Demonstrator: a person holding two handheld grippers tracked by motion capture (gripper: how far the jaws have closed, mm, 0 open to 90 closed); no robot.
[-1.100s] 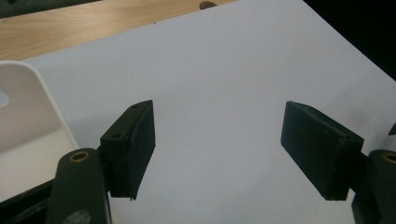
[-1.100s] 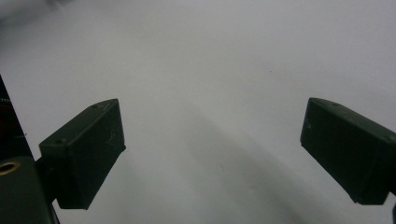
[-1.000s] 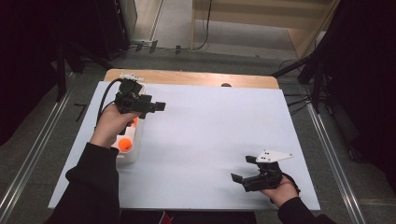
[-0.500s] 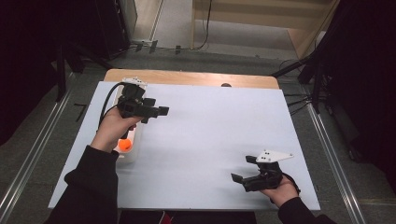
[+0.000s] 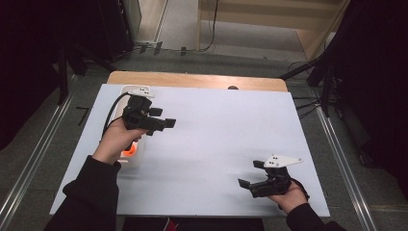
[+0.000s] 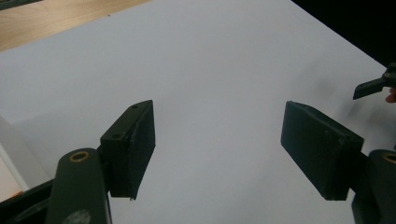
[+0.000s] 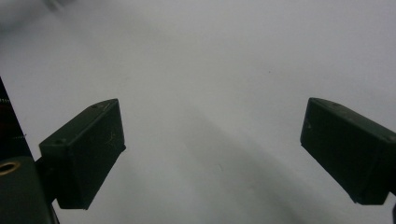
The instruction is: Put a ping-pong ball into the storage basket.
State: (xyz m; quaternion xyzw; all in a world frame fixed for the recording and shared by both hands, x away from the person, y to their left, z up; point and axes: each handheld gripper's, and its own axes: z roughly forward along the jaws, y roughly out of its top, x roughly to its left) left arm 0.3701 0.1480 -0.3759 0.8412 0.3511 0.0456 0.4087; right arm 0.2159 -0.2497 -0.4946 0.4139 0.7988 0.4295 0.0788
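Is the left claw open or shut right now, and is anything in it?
Open and empty. The left claw has its jaws standing well apart, with bare white table between them.

Pale blue-white sheet (image 5: 216, 144) covering the light wooden table (image 5: 192, 79); a white plastic box (image 5: 132, 156) showing an orange spot; both tools matte black, sleeves black.

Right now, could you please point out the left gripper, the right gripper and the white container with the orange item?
left gripper (image 5: 166, 123), high view, between its jaw tips.
right gripper (image 5: 248, 175), high view, between its jaw tips.
white container (image 5: 134, 160), high view, near right edge beside the hand.
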